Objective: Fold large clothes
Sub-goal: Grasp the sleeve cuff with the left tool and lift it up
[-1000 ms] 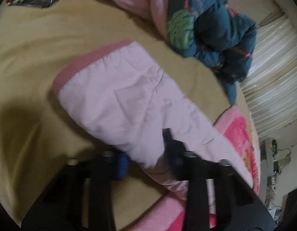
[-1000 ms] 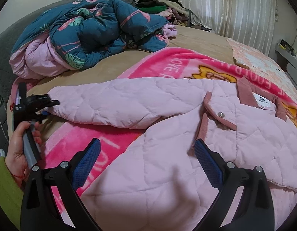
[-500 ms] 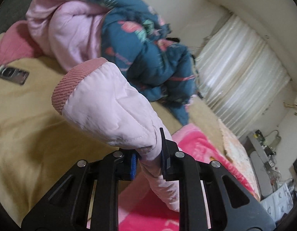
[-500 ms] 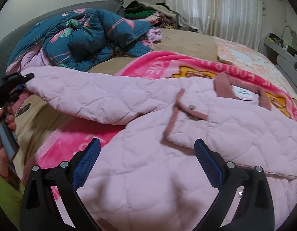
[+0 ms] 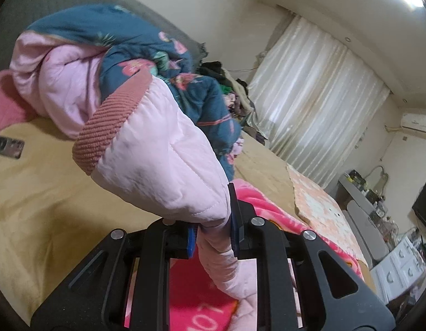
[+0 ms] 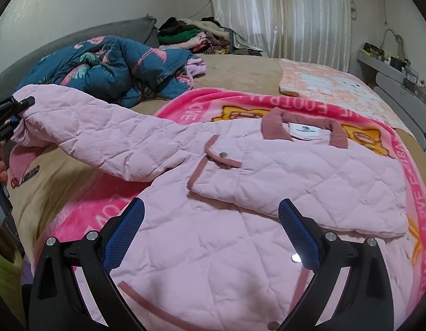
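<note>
A pink quilted jacket (image 6: 240, 198) lies spread on a bright pink blanket (image 6: 201, 102) on the bed, collar toward the far side. Its left sleeve (image 6: 102, 135) is lifted off the bed and stretched out to the left. My left gripper (image 5: 211, 234) is shut on that sleeve (image 5: 163, 165) near its ribbed cuff (image 5: 110, 127), which stands up in front of the camera. In the right wrist view the left gripper (image 6: 11, 110) shows at the far left edge, held by a hand. My right gripper (image 6: 210, 231) hovers open over the jacket's front, nothing between its blue pads.
A rumpled teal flowered quilt (image 6: 110, 66) with pink lining lies at the head of the bed. A clothes pile (image 6: 193, 34) sits by the curtain (image 6: 281, 11). A phone (image 5: 7, 146) rests on the tan sheet. A pale patterned mat (image 6: 323, 82) lies at the far right.
The left gripper closed on the sleeve and lifted it off the bed, the cuff now standing up. The right gripper moved across the jacket's front, still open.
</note>
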